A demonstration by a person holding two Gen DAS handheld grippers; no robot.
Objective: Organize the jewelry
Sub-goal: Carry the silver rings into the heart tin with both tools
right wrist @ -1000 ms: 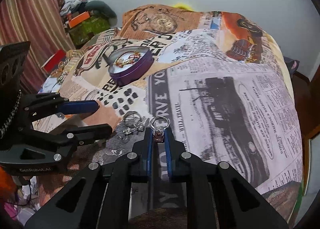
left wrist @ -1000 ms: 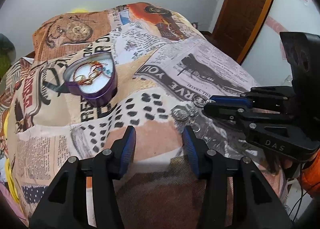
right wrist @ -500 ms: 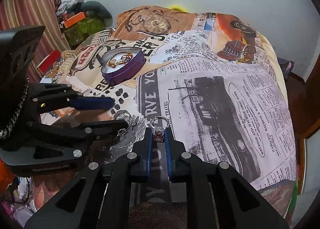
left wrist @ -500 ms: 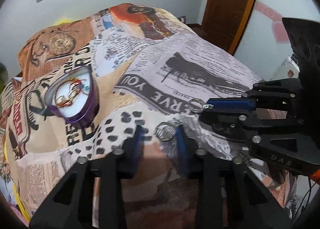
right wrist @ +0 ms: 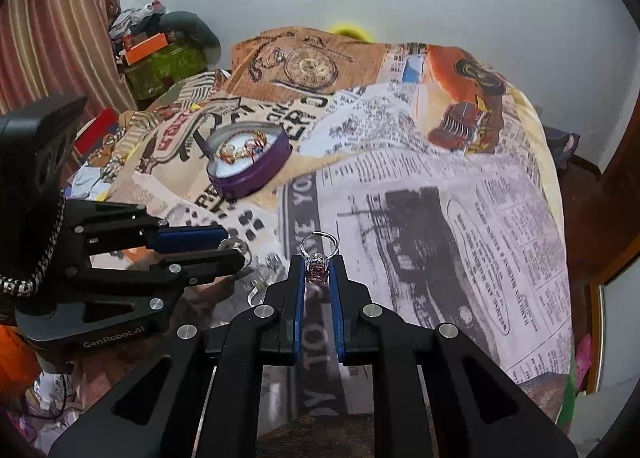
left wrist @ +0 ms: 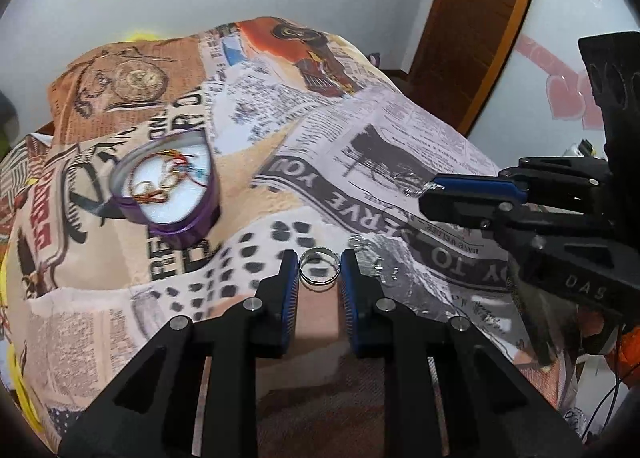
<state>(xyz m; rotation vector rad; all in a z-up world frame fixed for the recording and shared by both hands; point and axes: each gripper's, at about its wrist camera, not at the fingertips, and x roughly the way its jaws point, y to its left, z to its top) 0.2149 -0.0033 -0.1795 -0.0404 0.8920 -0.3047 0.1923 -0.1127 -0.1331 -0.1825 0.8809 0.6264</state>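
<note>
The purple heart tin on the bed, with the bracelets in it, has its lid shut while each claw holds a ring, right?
Not quite. The tin is open: both wrist views show the bracelets lying on its white lining. The rest holds: the left claw grips a plain ring, the right claw a stone ring.

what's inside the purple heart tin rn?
The purple heart tin holds a tangle of gold-toned jewelry with coloured bits, lying on a white lining. Individual pieces can't be told apart, and anything beneath the tangle is hidden.
</note>
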